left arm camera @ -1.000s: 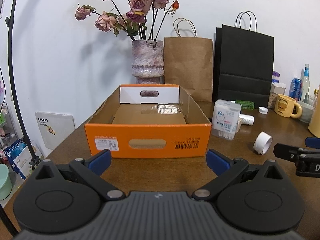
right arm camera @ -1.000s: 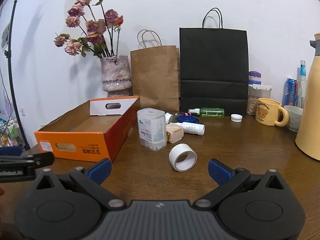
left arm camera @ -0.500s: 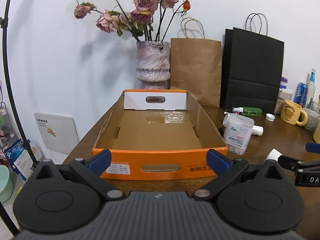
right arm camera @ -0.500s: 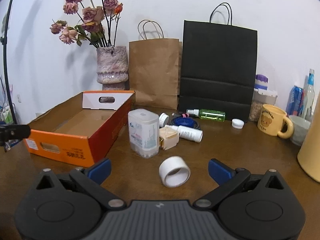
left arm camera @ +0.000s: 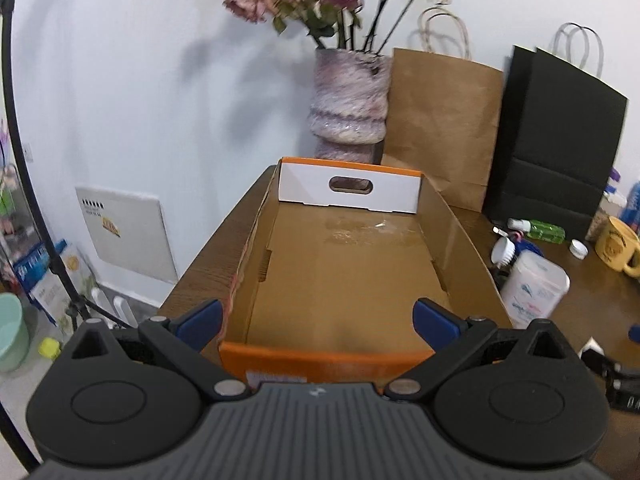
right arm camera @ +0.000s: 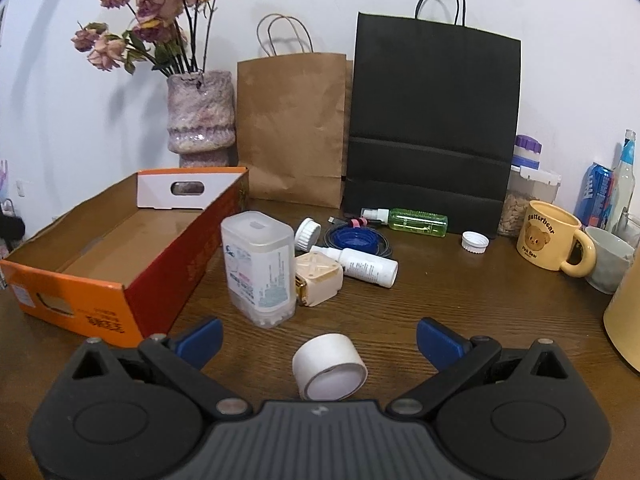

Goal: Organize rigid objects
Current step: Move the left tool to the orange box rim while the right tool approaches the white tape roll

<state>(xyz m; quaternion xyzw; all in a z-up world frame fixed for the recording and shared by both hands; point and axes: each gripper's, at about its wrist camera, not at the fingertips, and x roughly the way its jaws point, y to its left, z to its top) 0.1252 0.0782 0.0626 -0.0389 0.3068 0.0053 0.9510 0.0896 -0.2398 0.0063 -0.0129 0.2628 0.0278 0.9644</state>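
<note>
Matt cardboard box [left arm camera: 348, 276]; dark grained wood table [right arm camera: 460, 312]; smooth white tape roll [right arm camera: 329, 366]; glossy ceramic mug [right arm camera: 548, 240].

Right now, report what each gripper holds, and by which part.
Nothing. The left gripper is open over the orange box; the right gripper is open around the white tape roll, untouched.

We see the box [right arm camera: 120, 248] at the table's [right arm camera: 460, 312] left, with the jar [right arm camera: 260, 268] just right of it. The tape roll [right arm camera: 330, 366] lies before the jar, and the bags [right arm camera: 432, 128] stand behind.
</note>
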